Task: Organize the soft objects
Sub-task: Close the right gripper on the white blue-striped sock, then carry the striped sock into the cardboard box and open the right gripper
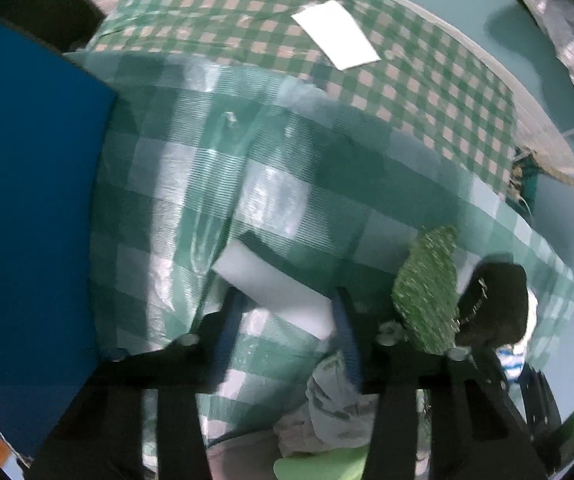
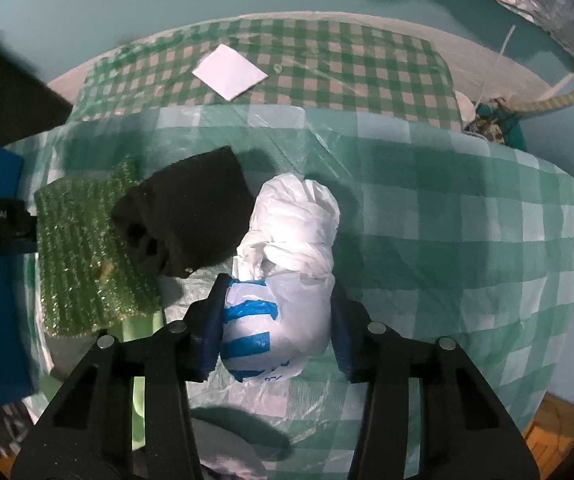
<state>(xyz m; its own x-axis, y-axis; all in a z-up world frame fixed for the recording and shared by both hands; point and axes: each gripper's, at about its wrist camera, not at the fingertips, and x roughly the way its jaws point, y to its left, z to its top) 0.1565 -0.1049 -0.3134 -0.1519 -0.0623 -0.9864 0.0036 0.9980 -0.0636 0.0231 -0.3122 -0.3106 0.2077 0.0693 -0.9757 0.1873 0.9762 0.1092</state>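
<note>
My left gripper (image 1: 287, 300) has its jaws around a white foam block (image 1: 271, 288) over the green checked cloth (image 1: 247, 152); both pads touch it. Right of it lie a green scrub sponge (image 1: 427, 292) and a black foam piece (image 1: 495, 300). My right gripper (image 2: 279, 300) has its jaws around a knotted white plastic bag with blue stripes (image 2: 287, 264), both pads against it. The green sponge (image 2: 83, 256) and black foam (image 2: 187, 216) lie left of the bag, the black piece partly on the sponge.
A blue panel (image 1: 27, 200) stands at the left. A white paper (image 1: 335, 34) lies on the small-checked cloth behind, also in the right wrist view (image 2: 229, 70). A rope (image 2: 559, 98) and clutter sit at the back right. Cloths (image 1: 327, 408) lie below the table edge.
</note>
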